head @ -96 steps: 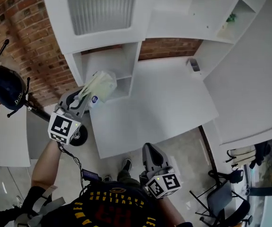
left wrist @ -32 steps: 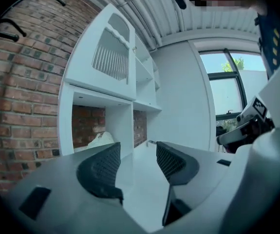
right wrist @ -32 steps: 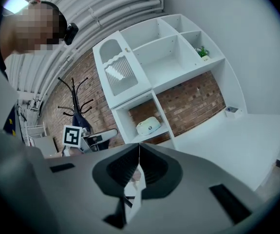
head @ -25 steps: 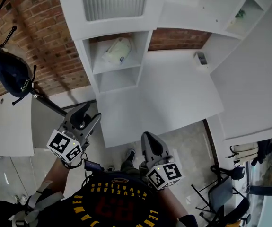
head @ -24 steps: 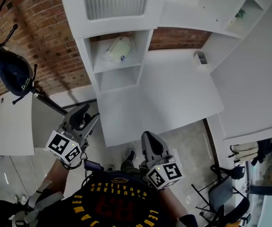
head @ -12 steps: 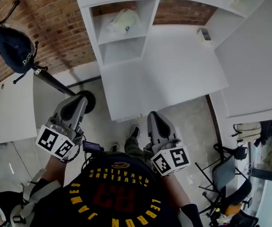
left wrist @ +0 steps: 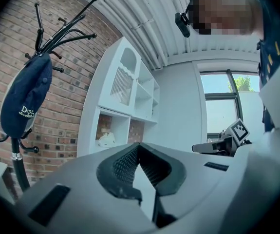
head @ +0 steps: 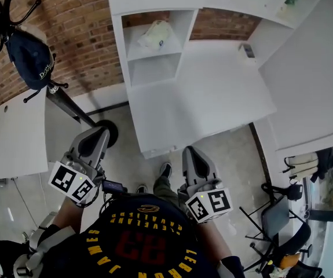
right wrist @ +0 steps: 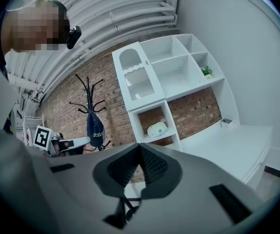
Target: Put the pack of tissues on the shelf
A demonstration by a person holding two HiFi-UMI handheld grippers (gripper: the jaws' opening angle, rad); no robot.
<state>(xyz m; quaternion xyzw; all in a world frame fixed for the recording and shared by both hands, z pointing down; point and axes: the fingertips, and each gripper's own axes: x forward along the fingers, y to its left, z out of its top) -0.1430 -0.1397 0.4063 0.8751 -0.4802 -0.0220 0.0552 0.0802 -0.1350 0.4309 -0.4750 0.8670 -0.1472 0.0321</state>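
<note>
The pack of tissues (head: 157, 35) lies in the upper cubby of the white shelf unit (head: 132, 62), against the brick wall. It also shows far off as a pale lump in the left gripper view (left wrist: 105, 139) and the right gripper view (right wrist: 157, 128). My left gripper (head: 101, 133) is held low over the floor, well short of the shelf, jaws shut and empty (left wrist: 139, 148). My right gripper (head: 190, 152) hangs beside it near the desk's front edge, also shut on nothing (right wrist: 140, 150). Both point level toward the shelf.
A white desk (head: 212, 97) runs right of the shelf, with a small box (head: 246, 51) at its back. A coat stand with a dark blue bag (head: 32, 52) rises at the left, its round base (head: 110, 133) beside my left gripper. A chair (head: 276, 220) stands lower right.
The left gripper carried the pack to the shelf, left it in the upper cubby and drew back. Its jaws went from open to shut. Both grippers have pulled away from the shelf.
</note>
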